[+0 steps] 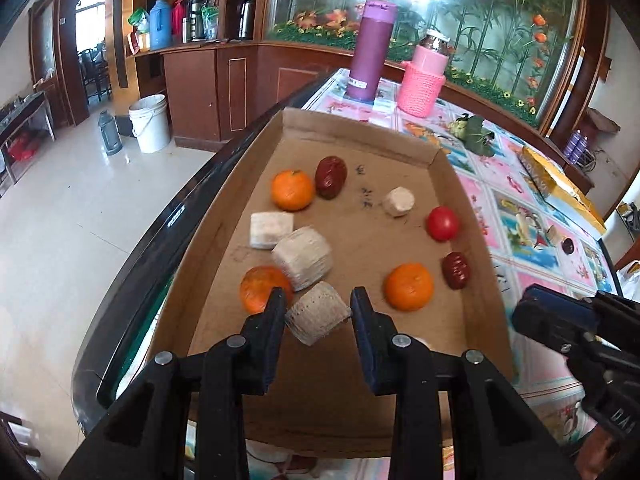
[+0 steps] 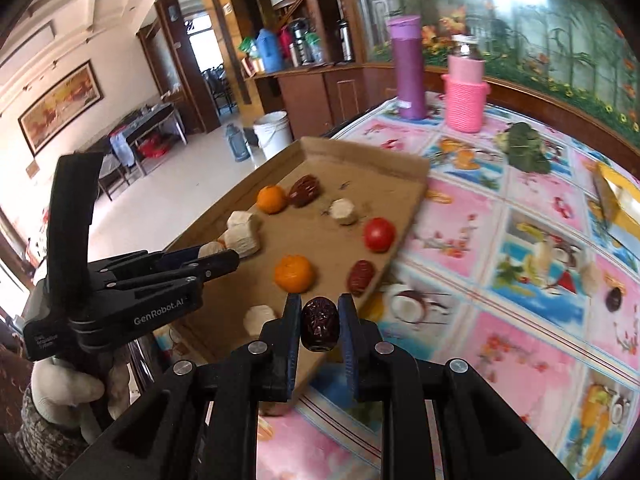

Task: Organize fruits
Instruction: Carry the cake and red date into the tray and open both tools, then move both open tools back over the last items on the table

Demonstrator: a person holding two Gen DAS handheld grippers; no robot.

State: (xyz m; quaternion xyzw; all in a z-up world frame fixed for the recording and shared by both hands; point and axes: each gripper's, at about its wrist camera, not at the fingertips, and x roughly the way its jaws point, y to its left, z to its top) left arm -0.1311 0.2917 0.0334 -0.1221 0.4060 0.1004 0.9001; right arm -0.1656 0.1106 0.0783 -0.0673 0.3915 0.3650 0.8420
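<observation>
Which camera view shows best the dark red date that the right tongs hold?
The right wrist view shows it best: the dark red date sits close and sharp between the right tongs. The left wrist view shows only the outside of the right tongs at its edge; the date is hidden there.

left gripper (image 1: 319,312) jaws clamped, right gripper (image 2: 319,317) jaws clamped

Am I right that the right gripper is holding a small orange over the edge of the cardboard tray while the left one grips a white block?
Not quite. The right gripper is holding a dark red date, not an orange; the right wrist view shows it. The oranges lie in the cardboard tray. The left gripper does grip a white block.
</observation>
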